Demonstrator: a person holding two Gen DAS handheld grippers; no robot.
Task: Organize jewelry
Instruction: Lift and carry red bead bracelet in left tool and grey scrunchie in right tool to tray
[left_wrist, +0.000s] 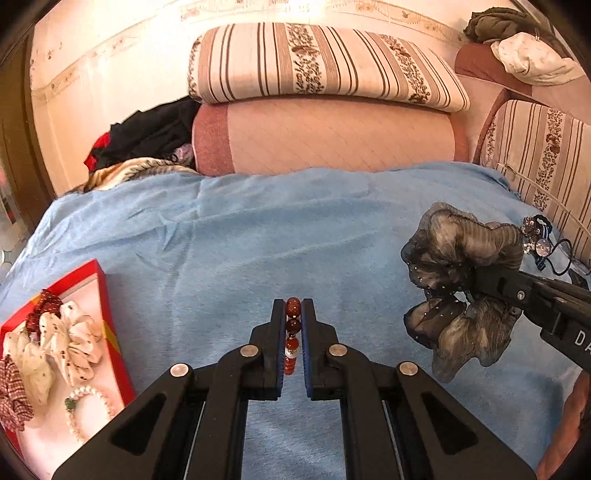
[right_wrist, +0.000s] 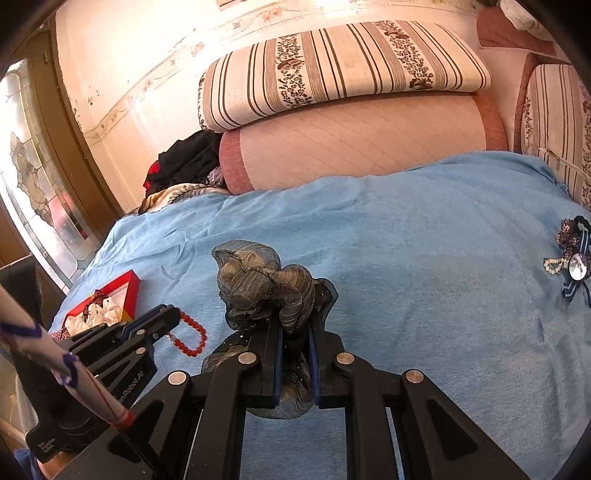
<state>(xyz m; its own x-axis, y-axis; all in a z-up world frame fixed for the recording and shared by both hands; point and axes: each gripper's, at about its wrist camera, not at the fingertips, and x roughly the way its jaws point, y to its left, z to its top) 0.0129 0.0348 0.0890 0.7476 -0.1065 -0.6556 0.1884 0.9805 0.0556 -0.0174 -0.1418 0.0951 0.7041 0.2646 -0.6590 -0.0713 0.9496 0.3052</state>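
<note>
Several scrunchies and a pearl bracelet are already laid in the red box (left_wrist: 101, 291), left of the left gripper (left_wrist: 294, 314), which pinches a red bead bracelet (left_wrist: 292, 332). The right gripper (right_wrist: 295, 332) clamps a grey scrunchie (right_wrist: 266, 280); a bow hair tie (right_wrist: 574, 258), possibly with pearls, is left far right
</note>
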